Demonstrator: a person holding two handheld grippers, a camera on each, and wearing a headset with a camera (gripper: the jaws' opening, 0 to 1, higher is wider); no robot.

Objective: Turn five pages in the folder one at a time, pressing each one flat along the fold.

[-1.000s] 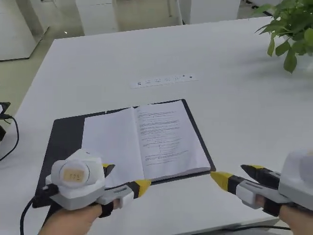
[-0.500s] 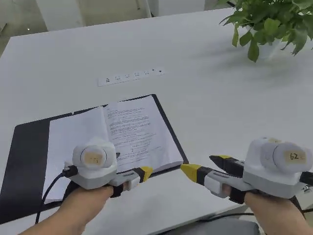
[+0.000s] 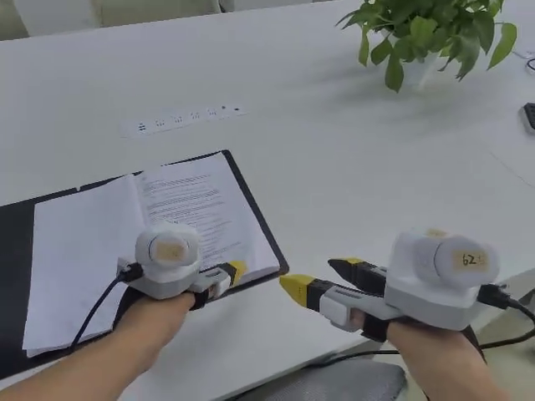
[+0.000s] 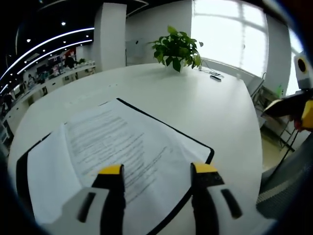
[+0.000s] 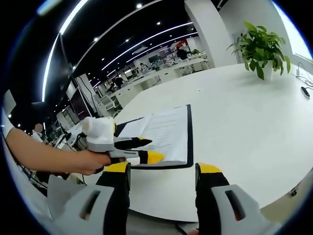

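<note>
A black folder (image 3: pixel 252 210) lies open on the white table, with a printed right page (image 3: pixel 196 209) and a blank left page (image 3: pixel 75 251). My left gripper (image 3: pixel 226 274) hovers open over the near edge of the right page (image 4: pixel 122 142), its yellow-tipped jaws apart with nothing between them (image 4: pixel 157 171). My right gripper (image 3: pixel 318 276) stands open just right of the folder's near right corner, above bare table. In the right gripper view its jaws (image 5: pixel 162 169) point at the folder (image 5: pixel 168 129) and the left gripper (image 5: pixel 132 149).
A potted green plant (image 3: pixel 426 33) stands at the table's far right. A white power strip (image 3: pixel 180 119) is set into the table beyond the folder. A cable (image 3: pixel 96 309) trails from the left gripper. The table's near edge (image 3: pixel 276 368) runs just below the grippers.
The head camera has swung right, shifting the whole picture left. My left gripper has moved along the folder's near edge towards its right corner. Both grippers have stayed open.
</note>
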